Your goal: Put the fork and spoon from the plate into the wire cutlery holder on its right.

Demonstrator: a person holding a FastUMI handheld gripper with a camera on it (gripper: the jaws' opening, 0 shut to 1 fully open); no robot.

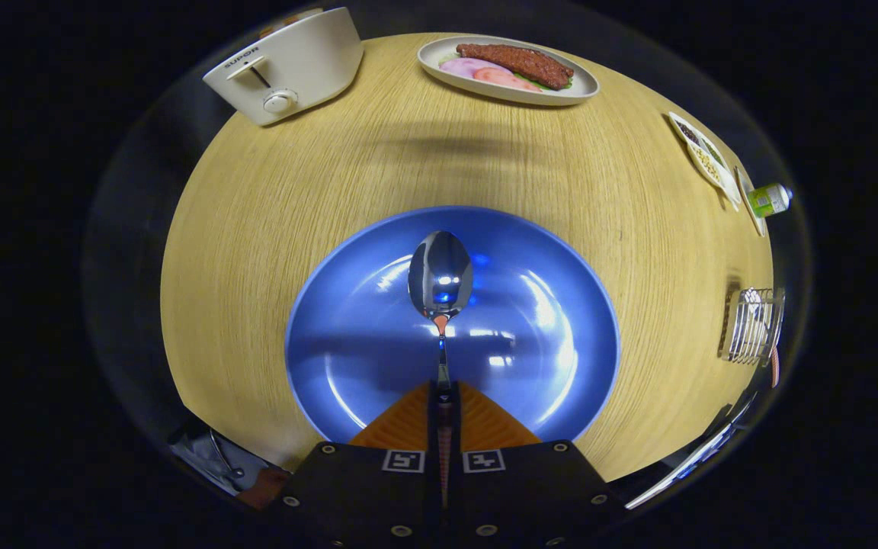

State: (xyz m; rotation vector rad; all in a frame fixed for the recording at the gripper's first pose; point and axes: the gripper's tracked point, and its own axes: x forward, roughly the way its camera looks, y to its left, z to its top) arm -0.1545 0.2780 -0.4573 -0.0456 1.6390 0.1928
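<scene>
Wooden table (332,191): your hand-held gripper (443,396) pinches the spoon (440,274) by its thin handle; it may swivel before the holder (751,326) at the right edge.

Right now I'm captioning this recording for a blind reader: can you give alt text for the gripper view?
The gripper fingers are shut on the handle of a shiny metal spoon, held over a round blue plate on a wooden table. A wire cutlery holder stands to the plate's right.
</scene>
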